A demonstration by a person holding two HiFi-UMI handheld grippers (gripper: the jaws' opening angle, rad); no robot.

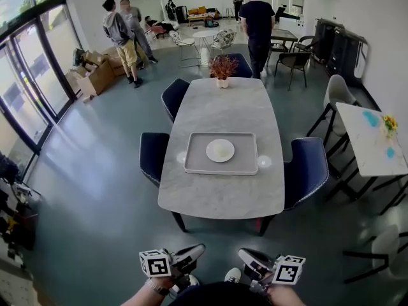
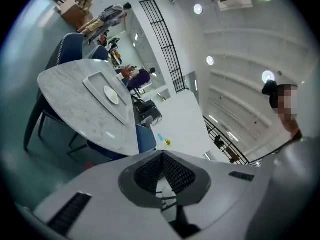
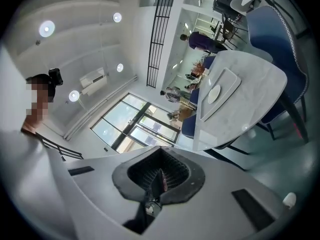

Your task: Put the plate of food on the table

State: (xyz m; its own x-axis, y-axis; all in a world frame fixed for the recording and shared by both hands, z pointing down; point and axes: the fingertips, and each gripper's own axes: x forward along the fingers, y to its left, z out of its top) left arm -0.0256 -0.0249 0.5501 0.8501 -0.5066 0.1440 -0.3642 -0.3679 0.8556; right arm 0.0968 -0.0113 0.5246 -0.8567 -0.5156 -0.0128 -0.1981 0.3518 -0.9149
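The plate (image 1: 220, 150) is sitting in the middle of a grey tray (image 1: 193, 165), and the tray is lying across the centre of the table (image 1: 217, 101). The plate is looking pale and shallow. Whether food is lying on it is too small to tell.

The left gripper (image 1: 199, 250) and right gripper (image 1: 244, 255) are hanging low at the near edge of the scene, close to the person's body and well apart from the table. Each is showing its jaws pressed together with nothing between them.

The plate is probably stiff, glazed ware: fairly light, slick at the rim, and brittle if it is knocked. A pinch on its near rim, with one pad over and one under, is looking like the surest hold. A second pinch on the far or side rim would be keeping it level. The tray's raised lip is calling for a clean lift before any sideways carry to bare tabletop.
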